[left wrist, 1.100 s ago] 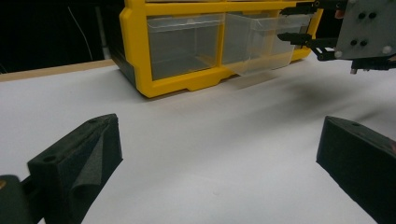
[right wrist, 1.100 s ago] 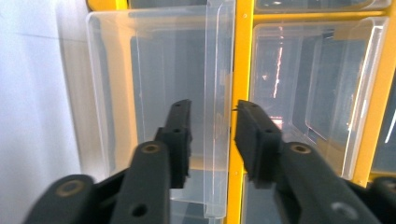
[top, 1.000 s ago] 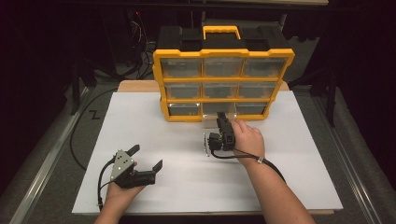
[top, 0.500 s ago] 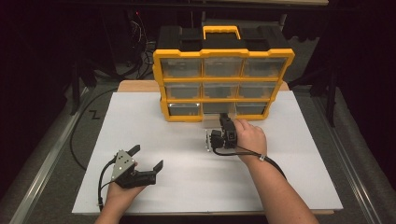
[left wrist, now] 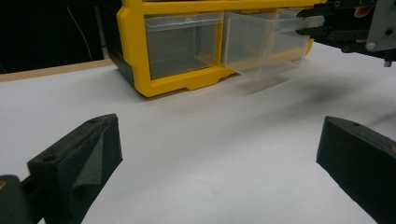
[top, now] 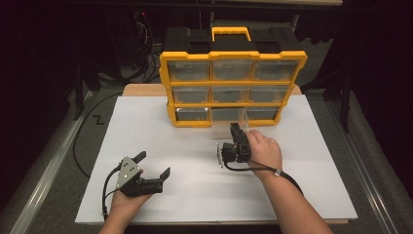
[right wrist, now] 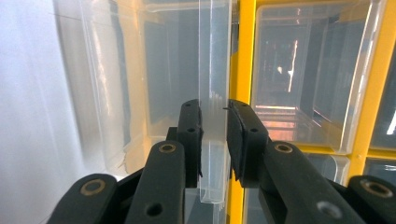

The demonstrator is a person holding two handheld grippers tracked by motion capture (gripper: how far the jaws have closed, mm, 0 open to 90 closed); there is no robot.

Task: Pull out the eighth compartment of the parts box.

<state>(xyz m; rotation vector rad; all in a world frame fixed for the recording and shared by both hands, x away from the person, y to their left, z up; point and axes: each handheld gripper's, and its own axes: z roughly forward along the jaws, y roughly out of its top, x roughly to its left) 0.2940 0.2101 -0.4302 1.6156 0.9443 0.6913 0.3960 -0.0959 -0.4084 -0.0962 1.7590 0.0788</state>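
Right gripper [right wrist: 214, 140] clamps clear drawer [left wrist: 261, 44] handle | left gripper [top: 151, 168] jaws wide | writing: none legible

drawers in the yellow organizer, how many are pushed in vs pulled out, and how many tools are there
Drawers pushed in: 8
Drawers pulled out: 1, the bottom middle one, pinched by the right tool
Tools: 2, with the left tool open over the table
Total: 11
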